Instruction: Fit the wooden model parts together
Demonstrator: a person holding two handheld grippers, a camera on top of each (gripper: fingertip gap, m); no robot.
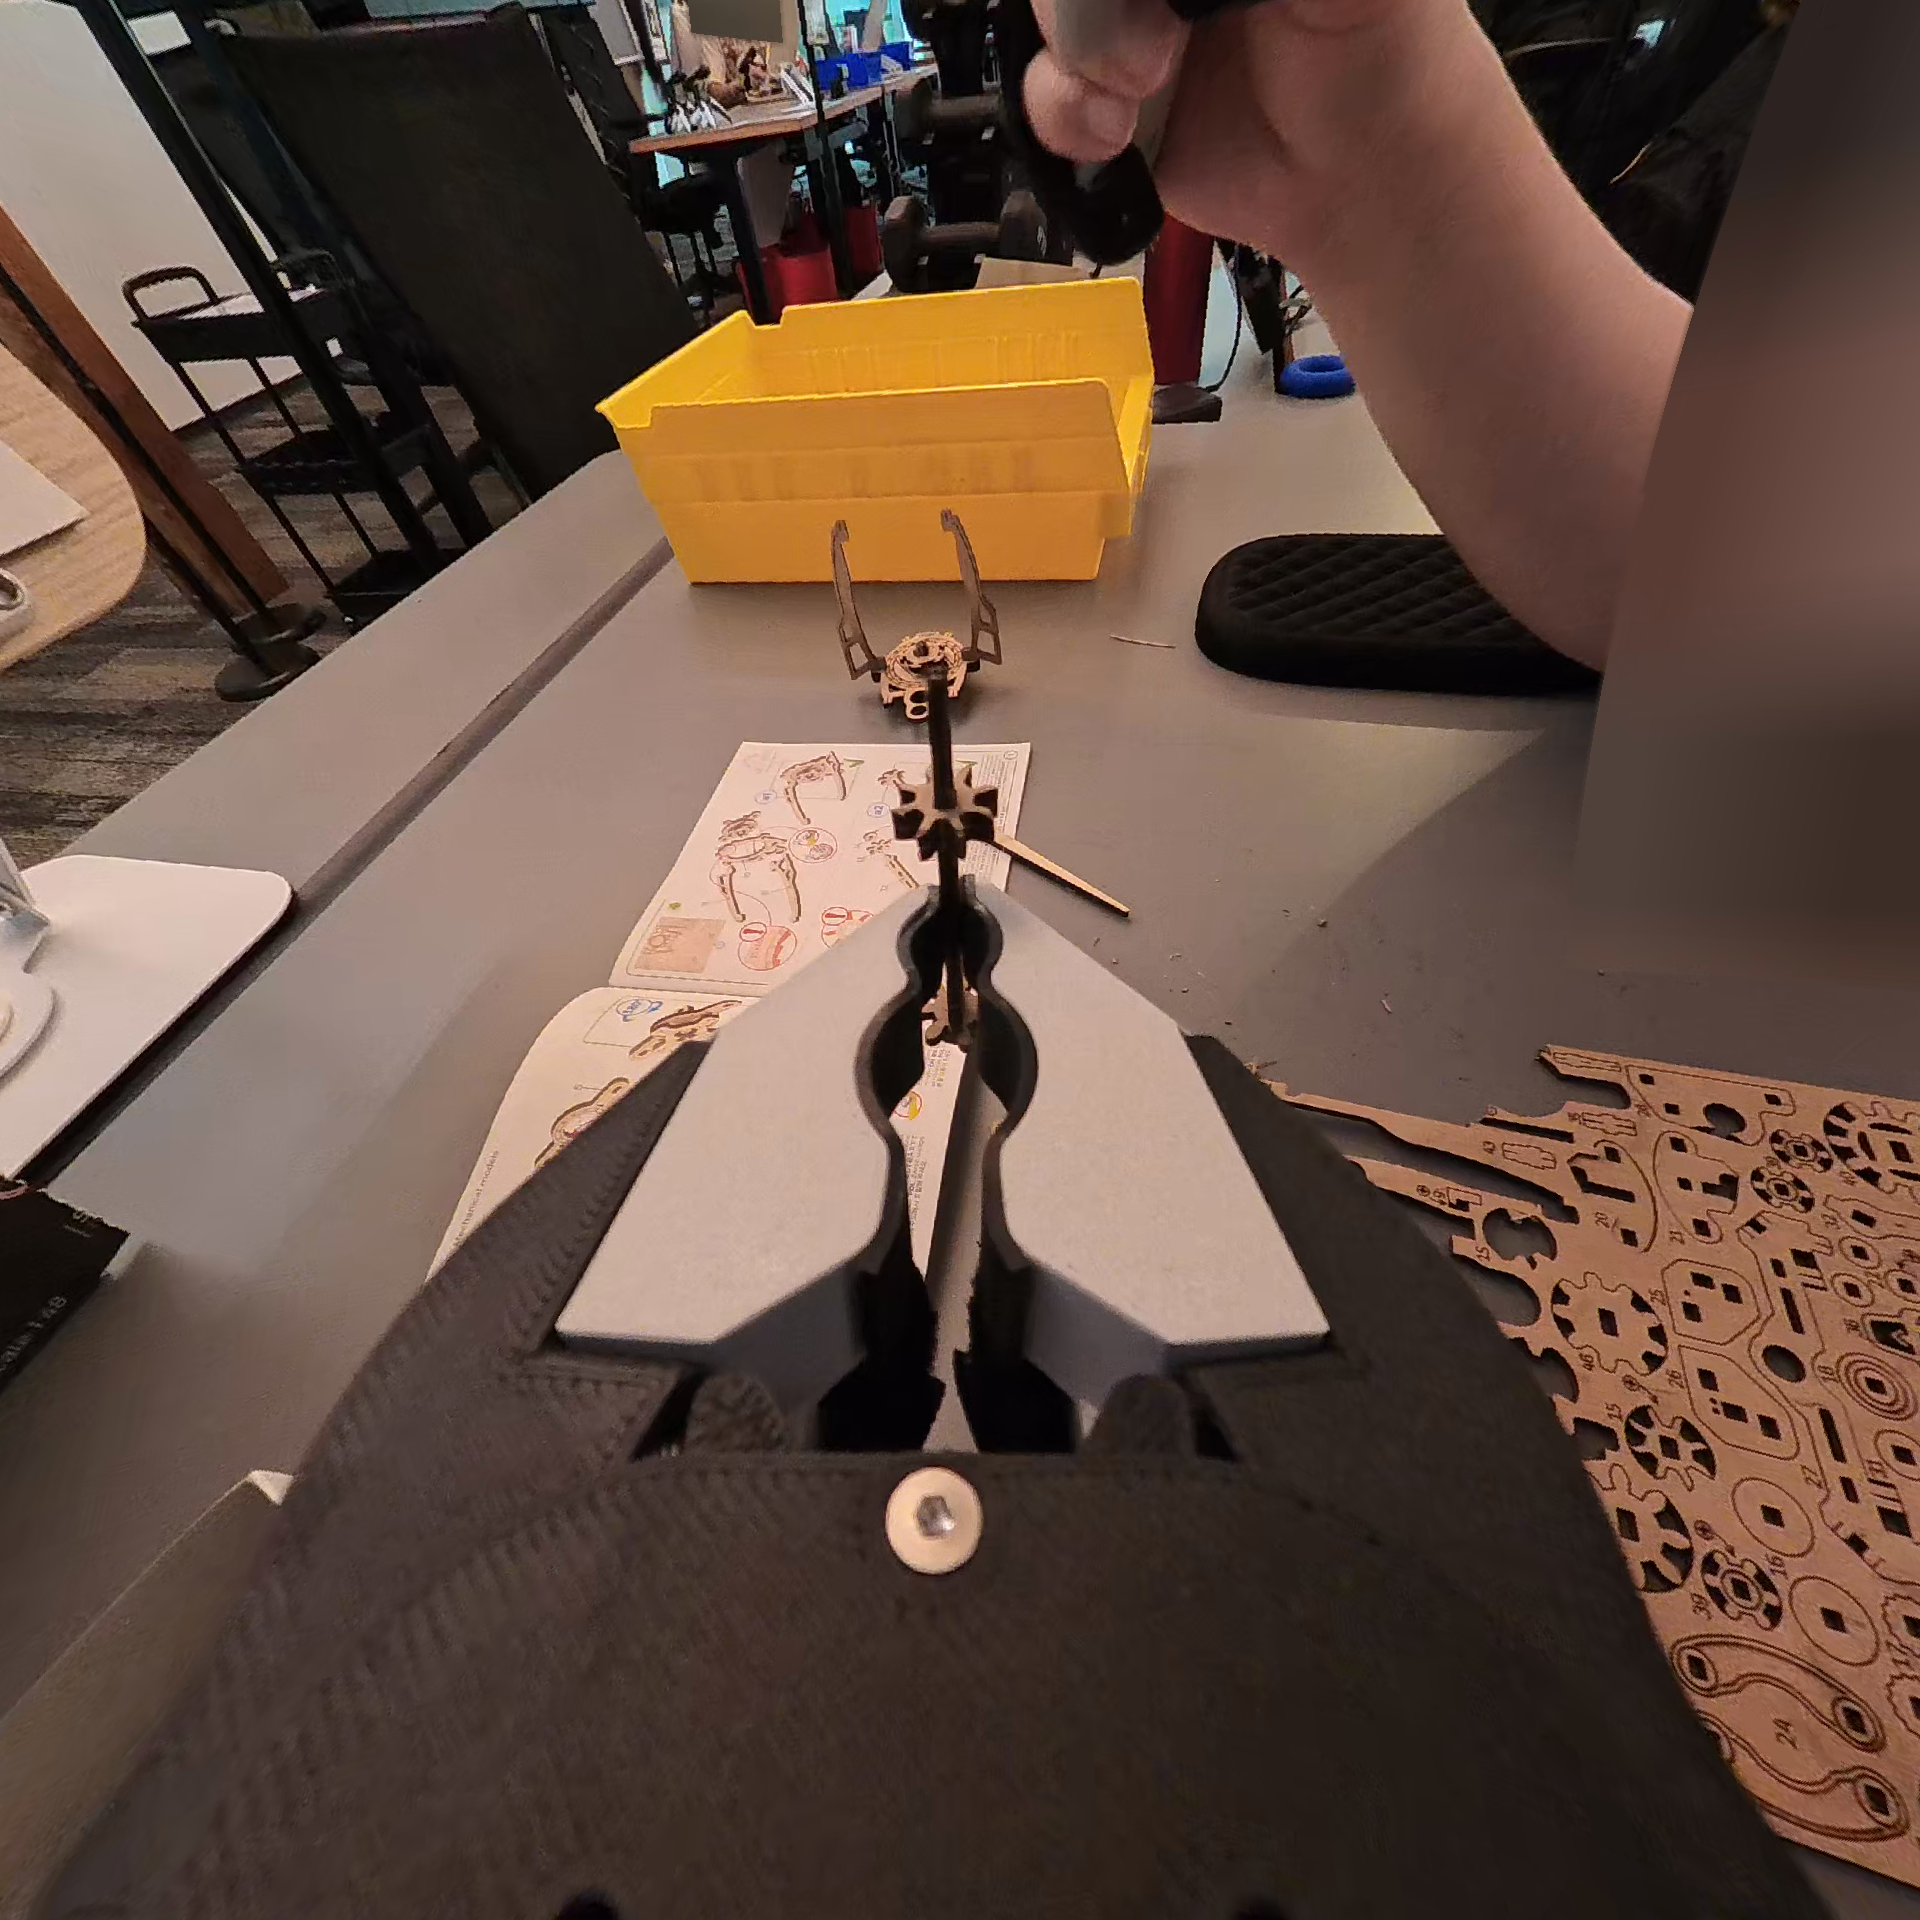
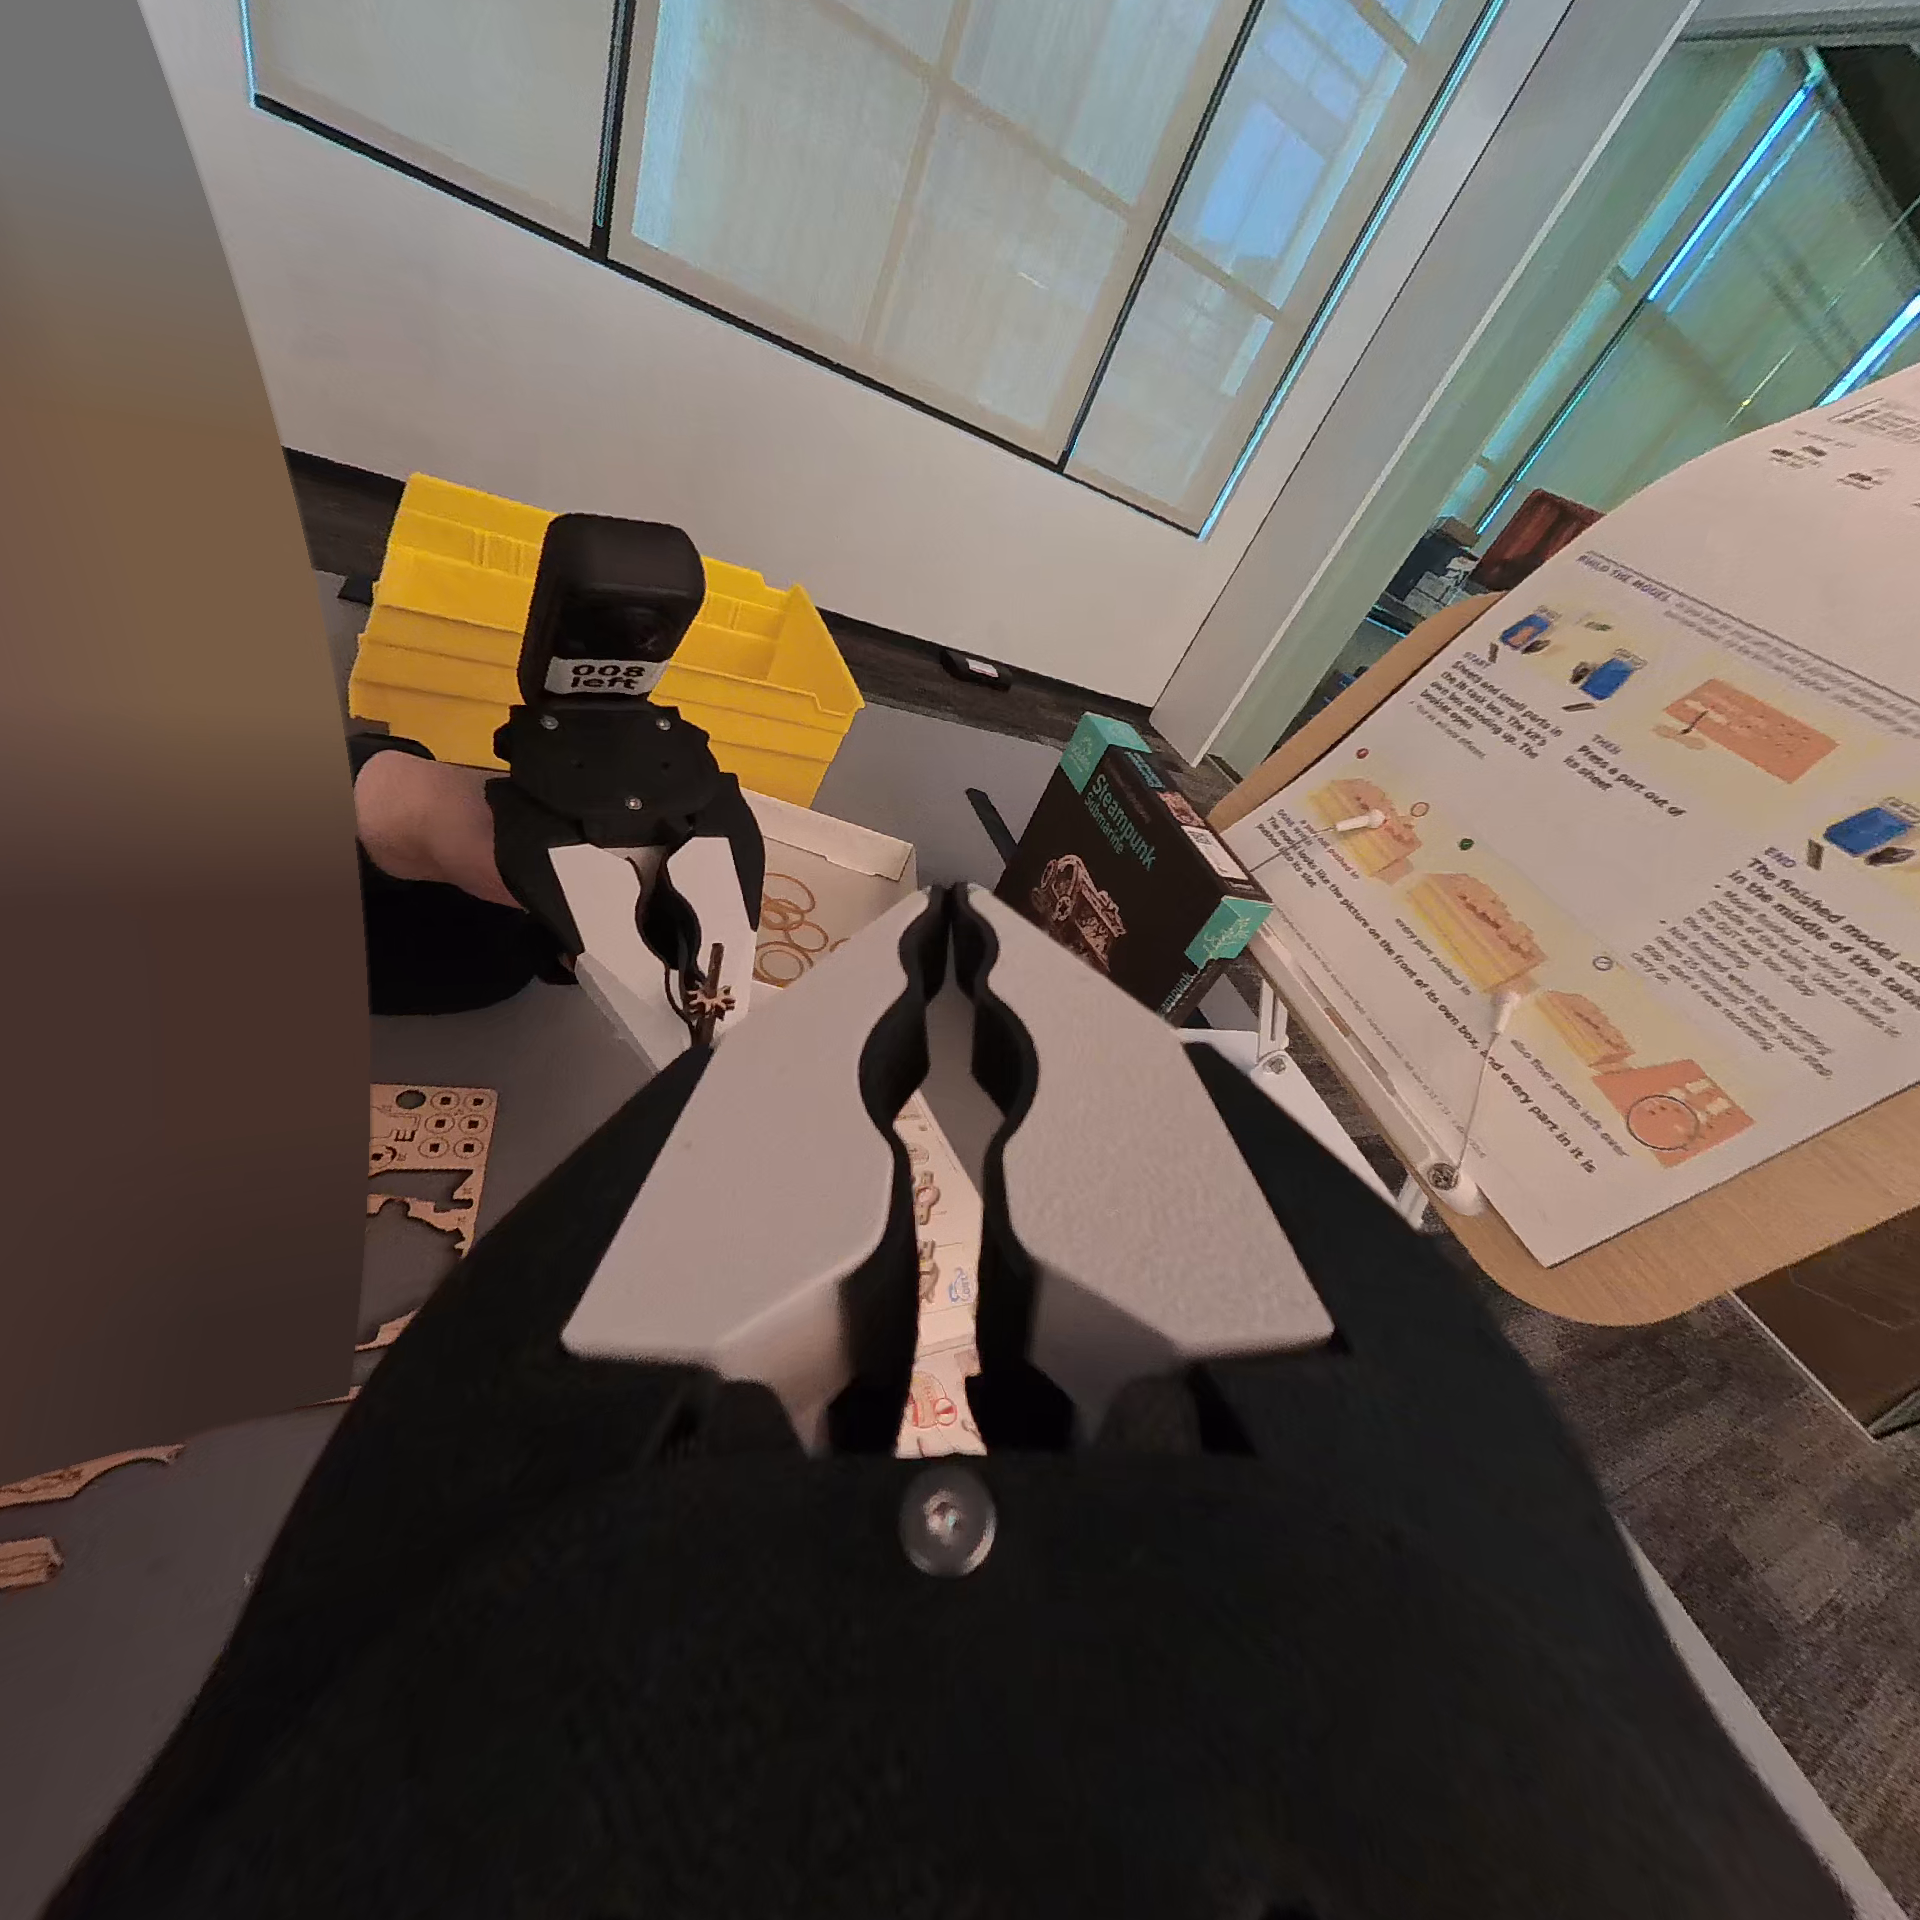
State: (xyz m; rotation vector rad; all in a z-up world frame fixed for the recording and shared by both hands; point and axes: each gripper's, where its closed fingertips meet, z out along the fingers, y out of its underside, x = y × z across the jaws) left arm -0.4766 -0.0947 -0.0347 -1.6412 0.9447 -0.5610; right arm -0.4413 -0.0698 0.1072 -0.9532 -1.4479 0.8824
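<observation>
On the grey table (image 1: 1195, 790) stand a yellow bin (image 1: 883, 457) and a punched wooden sheet (image 1: 1714, 1351). The left gripper (image 1: 951, 914) is clamped on a thin wooden axle with a gear (image 1: 943, 816), above the instruction booklet (image 1: 790, 862). The right gripper (image 2: 951, 904) is raised, its fingers together and holding nothing.

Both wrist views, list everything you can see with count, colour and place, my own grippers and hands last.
Table: one, grey, under everything.
Bin: one, yellow, far end.
Wooden model: one, tan, before the bin.
Instruction sheet: one, white, centre.
Parts sheet: one, tan, right.
Pad: one, black, under the forearm.
Kit box: one, black and teal, upright.
Rubber bands: several, tan, in a white tray.
Poster: one, on a tilted board.
Left gripper: shut on a wooden axle.
Right gripper: shut, holding nothing.
Hand: one, raised.
</observation>
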